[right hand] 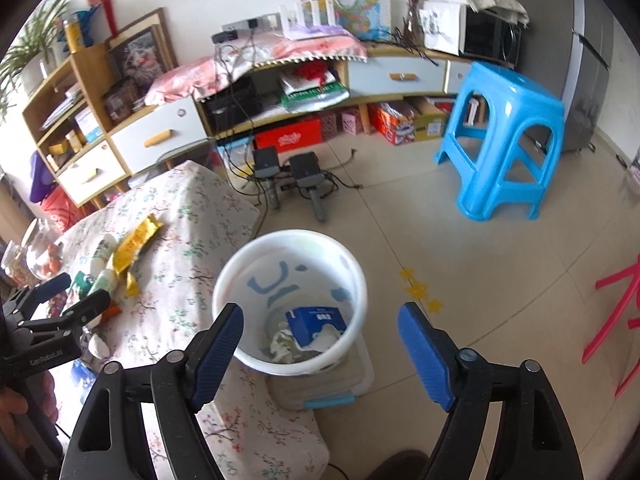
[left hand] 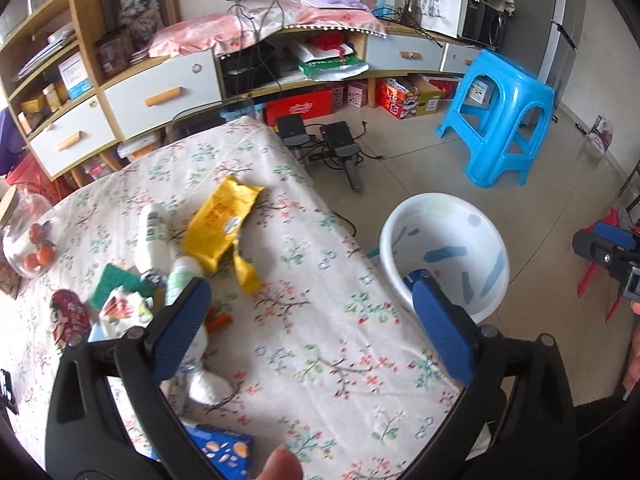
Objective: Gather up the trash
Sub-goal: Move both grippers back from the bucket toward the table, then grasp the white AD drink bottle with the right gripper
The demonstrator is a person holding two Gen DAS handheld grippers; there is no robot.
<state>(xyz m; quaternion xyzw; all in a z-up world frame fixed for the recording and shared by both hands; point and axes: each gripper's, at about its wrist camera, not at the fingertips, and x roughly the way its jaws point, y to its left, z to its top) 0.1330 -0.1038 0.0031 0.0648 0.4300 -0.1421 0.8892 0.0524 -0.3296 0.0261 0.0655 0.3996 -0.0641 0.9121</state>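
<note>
Two grippers: both are showing in the wrist views, each with blue pads spread wide.
Left gripper [left hand: 310,322]: hovering over the floral tablecloth [left hand: 340,340], jaws gaping, nothing sitting between them.
Right gripper [right hand: 320,354]: hanging above the white bin [right hand: 224,280], fingers standing far apart and holding nothing.
Trash on table: a yellow wrapper [left hand: 220,226] is lying beside two white bottles [left hand: 152,236]; a crumpled wrapper [left hand: 122,306] and a green card [left hand: 110,284] are sitting just left of the left gripper's near pad.
Bin: standing on the floor against the table edge, containing a blue box [right hand: 316,322] and crumpled paper [right hand: 284,342].
Other items: a glass jar [left hand: 28,236] holding what are possibly small oranges is resting at the table's left edge; a blue stool [right hand: 504,140] is standing well apart on the tiles.
</note>
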